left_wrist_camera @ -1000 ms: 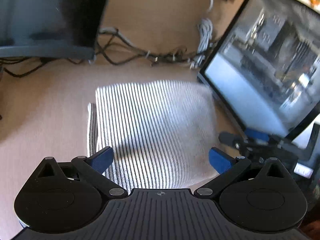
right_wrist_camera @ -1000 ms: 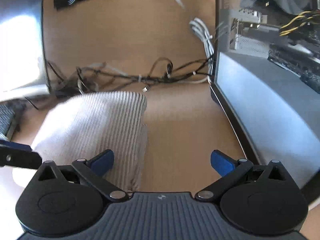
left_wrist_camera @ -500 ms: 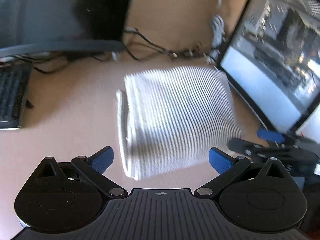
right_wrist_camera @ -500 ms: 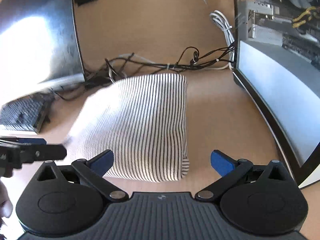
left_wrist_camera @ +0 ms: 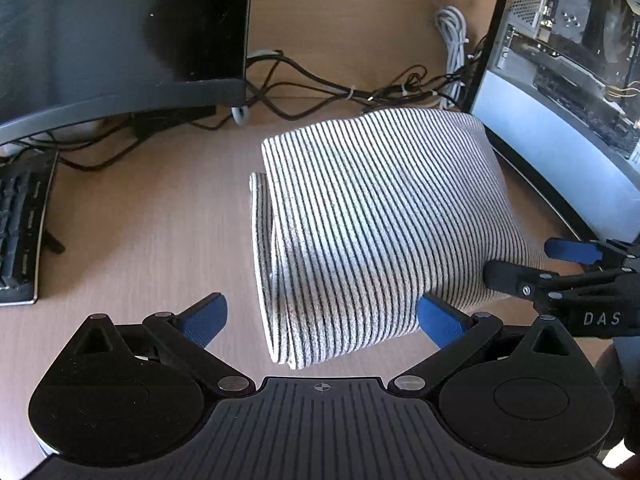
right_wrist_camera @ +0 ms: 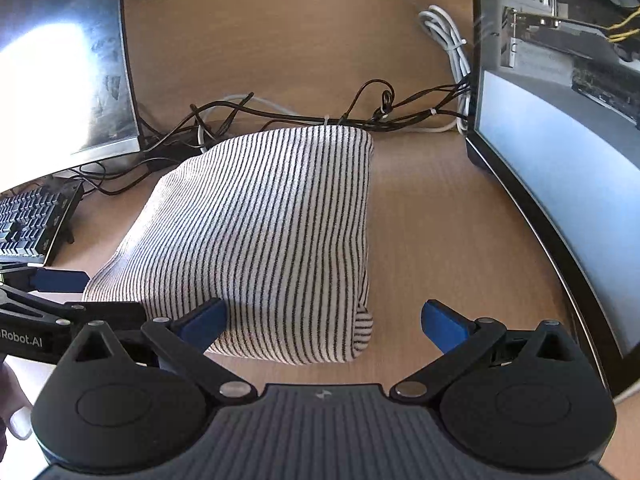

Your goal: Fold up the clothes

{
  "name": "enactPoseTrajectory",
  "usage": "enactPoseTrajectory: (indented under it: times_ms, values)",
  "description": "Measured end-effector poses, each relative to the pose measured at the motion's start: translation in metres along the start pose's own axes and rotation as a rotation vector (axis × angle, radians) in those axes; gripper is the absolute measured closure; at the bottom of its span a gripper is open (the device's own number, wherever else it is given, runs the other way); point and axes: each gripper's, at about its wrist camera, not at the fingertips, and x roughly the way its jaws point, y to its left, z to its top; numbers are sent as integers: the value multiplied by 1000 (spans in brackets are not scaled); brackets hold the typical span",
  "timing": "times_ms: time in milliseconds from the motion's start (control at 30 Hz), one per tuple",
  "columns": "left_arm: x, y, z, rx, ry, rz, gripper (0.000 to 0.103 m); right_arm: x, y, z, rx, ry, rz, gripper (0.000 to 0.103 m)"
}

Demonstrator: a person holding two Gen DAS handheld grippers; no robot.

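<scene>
A black-and-white striped garment lies folded into a thick rectangle on the wooden desk. In the right wrist view the same striped garment fills the middle. My left gripper hangs open just in front of its near edge, holding nothing. My right gripper is open too, over the garment's near right corner, with nothing between its fingers. Each gripper shows at the edge of the other's view: the right gripper at the garment's right side, the left gripper at its left side.
A dark monitor stands at the back left with a keyboard beside it. A computer case with a glass panel stands close on the right. Tangled cables run along the desk behind the garment.
Both grippers have pulled back toward me and risen, so the whole folded garment now shows. The garment lies still on the desk.
</scene>
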Motion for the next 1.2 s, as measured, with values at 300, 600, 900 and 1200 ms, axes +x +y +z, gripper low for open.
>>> enactPoseTrajectory:
  times_ms: [300, 600, 900, 1200]
  values:
    - [15, 0, 1, -24, 35, 25, 0, 21, -9, 11, 3, -9, 3, 0]
    - [-9, 3, -11, -29, 12, 17, 0, 3, -10, 0, 84, 44, 35, 0]
    - [-33, -3, -40, 6, -4, -18, 0, -44, 2, -46, 165, 63, 5, 0]
    - [-77, -13, -54, -39, -109, 82, 0, -93, 3, -52, 114, -27, -107, 0]
